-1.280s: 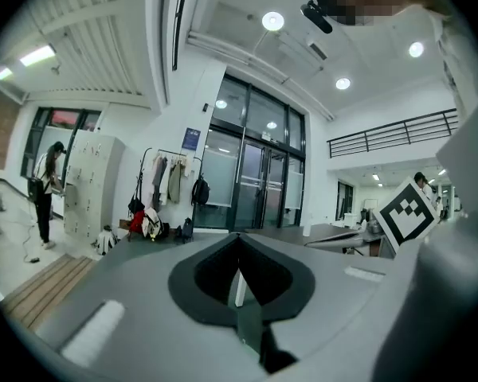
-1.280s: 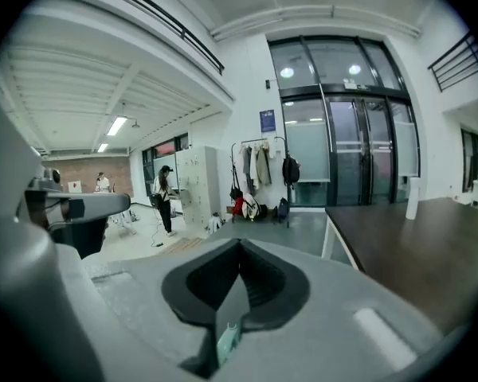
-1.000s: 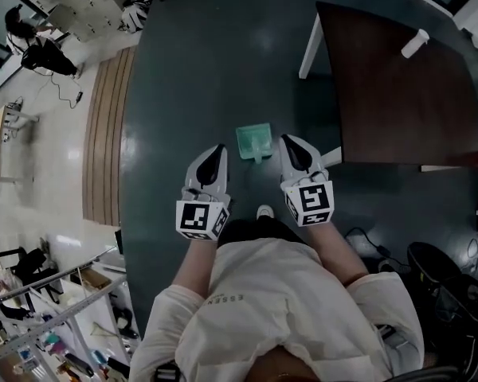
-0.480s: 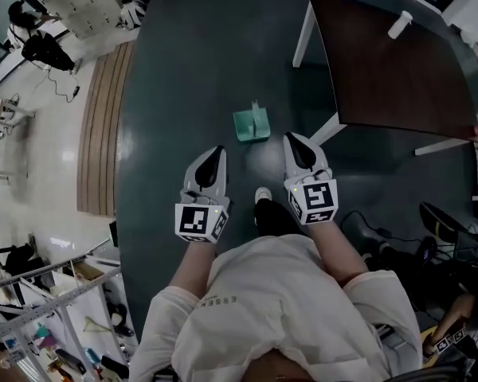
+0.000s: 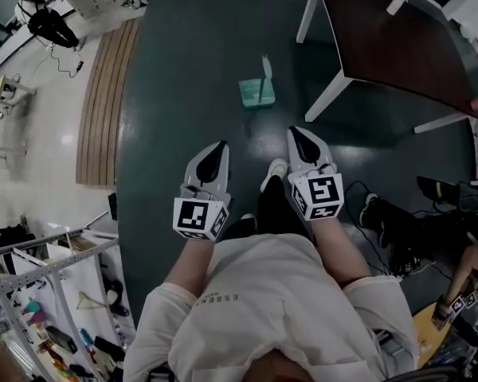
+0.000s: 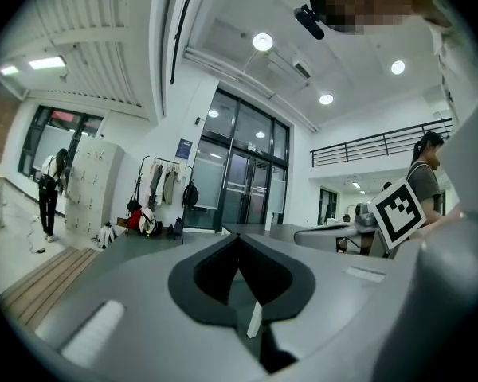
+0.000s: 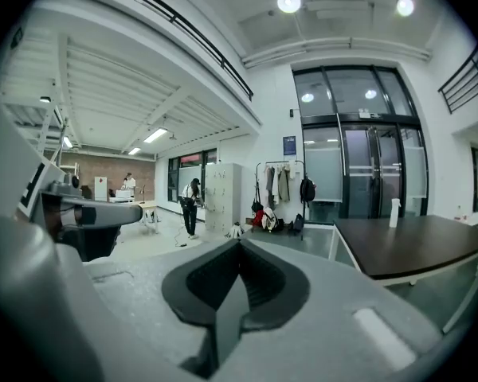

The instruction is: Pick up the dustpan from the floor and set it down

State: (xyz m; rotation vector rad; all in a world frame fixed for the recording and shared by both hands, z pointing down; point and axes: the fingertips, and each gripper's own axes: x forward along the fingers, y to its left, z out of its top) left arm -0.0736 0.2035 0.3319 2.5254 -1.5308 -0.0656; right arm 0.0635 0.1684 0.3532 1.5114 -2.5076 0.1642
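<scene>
We hold the left gripper (image 5: 220, 148) and right gripper (image 5: 297, 132) out in front of us, side by side. Both sets of jaws are clenched on nothing, and each gripper view confirms it. Ahead of them and well apart, the dustpan (image 5: 256, 94) sits on the dark floor (image 5: 191, 70), handle up, near a leg of the tabletop (image 5: 398, 50). By our read nothing is done yet: reach, grasp, lift and set-down all remain. A second ago the dustpan lay just past the jaw tips; the gap is wider now, and the jaws are unchanged.
</scene>
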